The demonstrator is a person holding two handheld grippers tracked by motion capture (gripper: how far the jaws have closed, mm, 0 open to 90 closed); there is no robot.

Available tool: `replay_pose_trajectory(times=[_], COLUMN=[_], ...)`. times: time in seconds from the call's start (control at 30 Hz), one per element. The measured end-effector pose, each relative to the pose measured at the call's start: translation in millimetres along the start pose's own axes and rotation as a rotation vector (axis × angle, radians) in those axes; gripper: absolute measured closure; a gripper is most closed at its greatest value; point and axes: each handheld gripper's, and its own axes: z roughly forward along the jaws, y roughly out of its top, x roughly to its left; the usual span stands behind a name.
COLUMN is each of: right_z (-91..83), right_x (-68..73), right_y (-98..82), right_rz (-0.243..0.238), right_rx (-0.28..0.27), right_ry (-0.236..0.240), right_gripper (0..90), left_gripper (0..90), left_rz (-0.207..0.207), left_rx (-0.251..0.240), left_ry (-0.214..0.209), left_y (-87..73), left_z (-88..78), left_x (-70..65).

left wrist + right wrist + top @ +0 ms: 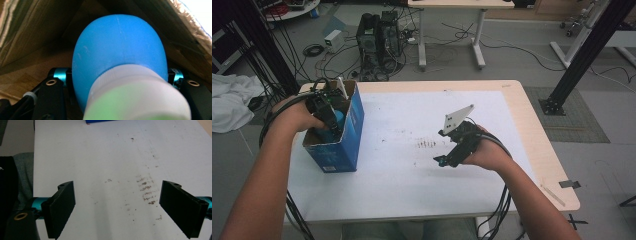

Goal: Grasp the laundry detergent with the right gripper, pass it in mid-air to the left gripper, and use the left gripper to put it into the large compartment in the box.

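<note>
Right gripper (443, 161): held low over the white desk (412, 175) on the person's right, jaws wide apart, nothing between them. In the right gripper view the jaws frame a bare patch of desk with a cluster of dark smudge marks (146, 191); the grey three-cornered plate (458, 118) stands up on top of this gripper.

Left gripper (331, 126): reaching down into the open top of the blue cardboard box (347, 145), which stands near the desk's left edge. Jaws clamped on a blue bottle (117, 50) with a white cap (135, 95); in the left gripper view the cap end faces the camera and the bottle body points deeper into the box, brown cardboard walls on both sides. Bottle is inside the box, gripped; whether it touches the box floor I cannot tell.

Farther off: floor beyond the desk, a computer tower (379, 42) with loose cables.
</note>
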Motion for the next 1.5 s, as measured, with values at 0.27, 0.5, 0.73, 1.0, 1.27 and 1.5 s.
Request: replay_pose_trajectory(times=[0.27, 0.5, 0.73, 1.0, 1.27, 1.5], right_z=[-0.2, -0.9, -1.5, -3.2, -9.5, -15.2], right_x=[0.7, 1.4, 1.4, 1.3, 0.5, 0.1], right_y=[0.3, 0.0, 0.2, 0.8, 3.9, 5.2], right_rz=[-0.007, 0.002, 0.005, 0.004, 0.003, 0.003], right_rx=[-0.009, -0.011, -0.014, -0.017, -0.022, -0.005], right_ry=[-0.001, -0.004, -0.007, -0.007, -0.012, -0.019], right_gripper=[12.5, 12.5, 12.5, 12.5, 12.5, 12.5], left_gripper=[38.2, 33.9, 30.8, 30.8, 28.6, 28.5], left_rz=[-0.003, -0.02, -0.036, -0.017, -0.015, -0.025], left_rx=[0.0, 0.007, -0.023, -0.023, -0.031, -0.047], left_ry=[-0.002, 0.004, -0.001, 0.006, 0.023, 0.019], left_y=[-0.8, -2.3, -4.2, -9.1, -12.5, -14.9], left_z=[0.9, 0.3, -4.7, -20.2, -39.7, -53.8], left_x=[0.5, 1.2, -2.8, -3.7, -9.2, -14.9])
